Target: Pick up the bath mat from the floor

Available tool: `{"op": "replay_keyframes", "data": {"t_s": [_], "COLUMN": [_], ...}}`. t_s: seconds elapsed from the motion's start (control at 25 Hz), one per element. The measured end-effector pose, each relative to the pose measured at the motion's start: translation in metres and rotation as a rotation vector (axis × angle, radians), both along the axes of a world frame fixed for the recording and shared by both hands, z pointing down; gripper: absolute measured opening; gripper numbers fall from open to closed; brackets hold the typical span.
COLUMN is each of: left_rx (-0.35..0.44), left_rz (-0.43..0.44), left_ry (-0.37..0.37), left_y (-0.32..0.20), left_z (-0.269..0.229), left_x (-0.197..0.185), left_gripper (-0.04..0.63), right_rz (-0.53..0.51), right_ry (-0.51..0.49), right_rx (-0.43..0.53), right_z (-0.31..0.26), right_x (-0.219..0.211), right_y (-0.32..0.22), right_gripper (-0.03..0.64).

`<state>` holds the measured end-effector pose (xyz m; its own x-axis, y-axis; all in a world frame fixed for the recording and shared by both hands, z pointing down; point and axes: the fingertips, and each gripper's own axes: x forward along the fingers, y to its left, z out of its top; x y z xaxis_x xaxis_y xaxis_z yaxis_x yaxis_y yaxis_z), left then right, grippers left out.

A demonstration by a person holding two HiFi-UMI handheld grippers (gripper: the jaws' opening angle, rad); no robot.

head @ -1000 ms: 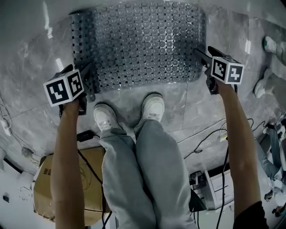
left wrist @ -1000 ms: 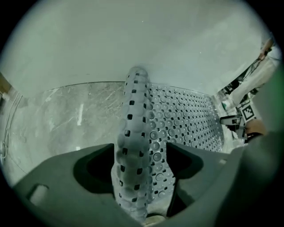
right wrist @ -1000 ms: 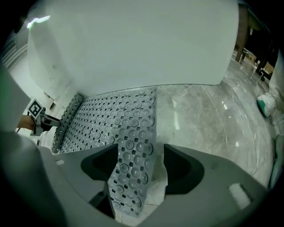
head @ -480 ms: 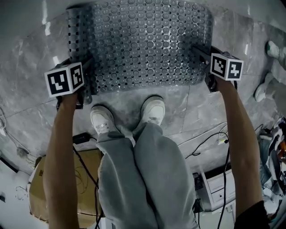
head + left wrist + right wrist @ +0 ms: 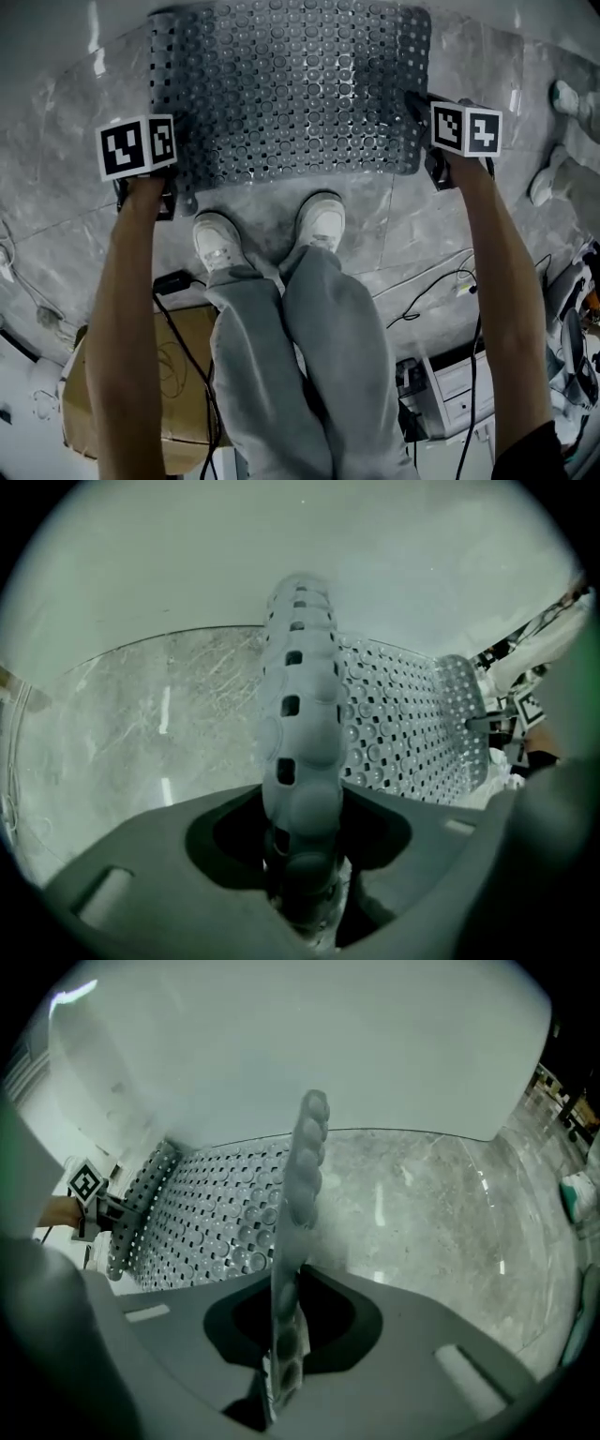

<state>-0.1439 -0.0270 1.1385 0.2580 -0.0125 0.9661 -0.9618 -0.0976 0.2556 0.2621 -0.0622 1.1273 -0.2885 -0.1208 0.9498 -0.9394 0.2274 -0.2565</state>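
The bath mat [image 5: 291, 89] is grey, perforated and studded with bumps, and lies on the marble floor ahead of the person's feet. My left gripper [image 5: 176, 192] is at its near left edge and its jaws have just been closing. That edge [image 5: 300, 724] stands curled up between them, and the left gripper [image 5: 302, 888] pinches it. My right gripper [image 5: 419, 111] is at the mat's right edge. There the right gripper [image 5: 279, 1377] is shut on the thin raised rim [image 5: 298, 1185].
Two white shoes [image 5: 218, 246] [image 5: 322, 225] stand just behind the mat's near edge. A cardboard box [image 5: 178, 375] and cables [image 5: 431, 291] lie behind the person. Another person's shoes [image 5: 562, 94] are at the far right. A white wall [image 5: 300, 1035] rises beyond the mat.
Both grippers have shifted inward onto the mat's side edges and their jaws have closed on them. The gripped edges now stand raised off the floor.
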Motion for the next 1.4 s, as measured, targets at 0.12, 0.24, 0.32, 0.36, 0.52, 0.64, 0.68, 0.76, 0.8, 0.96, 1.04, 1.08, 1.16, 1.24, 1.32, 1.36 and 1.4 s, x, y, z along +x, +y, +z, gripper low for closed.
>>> {"op": "replay_keyframes", "data": {"t_s": [0.12, 0.24, 0.32, 0.36, 0.52, 0.64, 0.68, 0.76, 0.8, 0.96, 1.04, 1.08, 1.16, 1.24, 1.32, 1.36, 1.4], "left_rx": [0.014, 0.033, 0.054, 0.065, 0.092, 0.114, 0.127, 0.146, 0.153, 0.183, 0.206, 0.220, 0.247, 0.265, 0.277, 0.287, 0.299], "left_rz": [0.006, 0.007, 0.031, 0.052, 0.083, 0.086, 0.092, 0.097, 0.093, 0.066, 0.060, 0.058, 0.051, 0.043, 0.043, 0.046, 0.051], "left_ry": [0.045, 0.094, 0.113, 0.120, 0.150, 0.159, 0.157, 0.153, 0.150, 0.160, 0.168, 0.170, 0.175, 0.185, 0.191, 0.191, 0.192], "left_y": [0.005, 0.008, 0.008, 0.008, 0.015, 0.022, 0.023, 0.025, 0.026, 0.030, 0.033, 0.034, 0.035, 0.038, 0.044, 0.046, 0.046], "left_z": [-0.028, -0.061, -0.084, -0.096, -0.144, -0.182, -0.194, -0.217, -0.229, -0.275, -0.298, -0.310, -0.333, -0.356, -0.381, -0.393, -0.405], "left_x": [0.010, 0.025, 0.033, 0.036, 0.047, 0.050, 0.051, 0.050, 0.049, 0.052, 0.051, 0.049, 0.046, 0.048, 0.052, 0.052, 0.053], "left_gripper": [0.175, 0.160, 0.160, 0.159, 0.147, 0.144, 0.144, 0.144, 0.144, 0.143, 0.141, 0.140, 0.138, 0.137, 0.137, 0.135, 0.133], "right_rz": [0.030, 0.067, 0.070, 0.069, 0.062, 0.087, 0.100, 0.123, 0.132, 0.155, 0.173, 0.184, 0.202, 0.223, 0.263, 0.282, 0.295], "right_ry": [-0.028, -0.059, -0.061, -0.063, -0.084, -0.123, -0.138, -0.161, -0.171, -0.199, -0.211, -0.217, -0.227, -0.230, -0.240, -0.250, -0.258], "right_rx": [0.011, 0.027, 0.055, 0.068, 0.071, 0.058, 0.060, 0.061, 0.059, 0.070, 0.090, 0.104, 0.132, 0.149, 0.152, 0.155, 0.163], "right_z": [-0.022, -0.048, -0.067, -0.076, -0.112, -0.141, -0.152, -0.172, -0.183, -0.226, -0.250, -0.262, -0.285, -0.306, -0.329, -0.340, -0.350], "right_x": [-0.013, -0.025, -0.034, -0.039, -0.061, -0.077, -0.082, -0.089, -0.091, -0.093, -0.092, -0.093, -0.092, -0.086, -0.078, -0.076, -0.075], "right_y": [0.006, 0.011, 0.012, 0.013, 0.026, 0.043, 0.046, 0.052, 0.056, 0.065, 0.065, 0.064, 0.062, 0.065, 0.071, 0.073, 0.072], "right_gripper": [0.021, 0.021, 0.021, 0.021, 0.021, 0.021, 0.021, 0.021, 0.021, 0.021, 0.021, 0.021, 0.021, 0.021, 0.021, 0.021, 0.021]}}
